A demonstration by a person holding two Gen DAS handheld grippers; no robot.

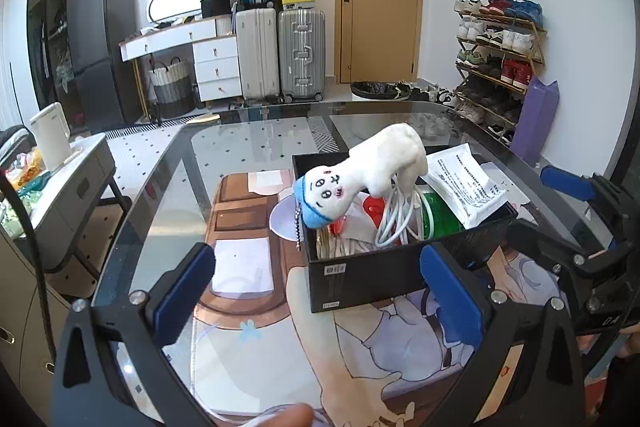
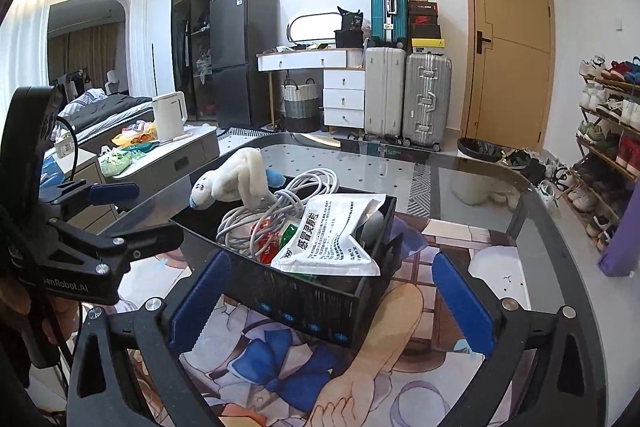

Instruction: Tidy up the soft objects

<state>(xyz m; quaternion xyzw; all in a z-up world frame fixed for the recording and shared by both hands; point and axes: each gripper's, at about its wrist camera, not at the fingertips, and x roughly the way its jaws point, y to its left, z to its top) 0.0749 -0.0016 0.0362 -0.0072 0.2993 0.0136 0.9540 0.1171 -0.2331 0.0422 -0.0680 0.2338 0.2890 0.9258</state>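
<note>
Plush toy (image 1: 370,173), white with a blue cap and a stitched face, draped head-down over the near-left rim of a black box (image 1: 372,281), body arching up and back into the box, bead chain dangling outside. Same plush (image 2: 236,183) at the far-left corner in the right wrist view. Packed in beside it: a coiled white cable (image 1: 394,223), a white printed sachet (image 1: 466,185) leaning on the right wall, something red and something green underneath. Box resting on an illustrated mat (image 1: 248,311) over a glass table (image 1: 168,163). Left gripper (image 1: 320,291) spread wide, blue pads clear of everything, right pad just in front of the box's near wall. Right gripper (image 2: 332,303) likewise spread wide, empty, straddling the box's near corner without touching. No grip on the plush.
</note>
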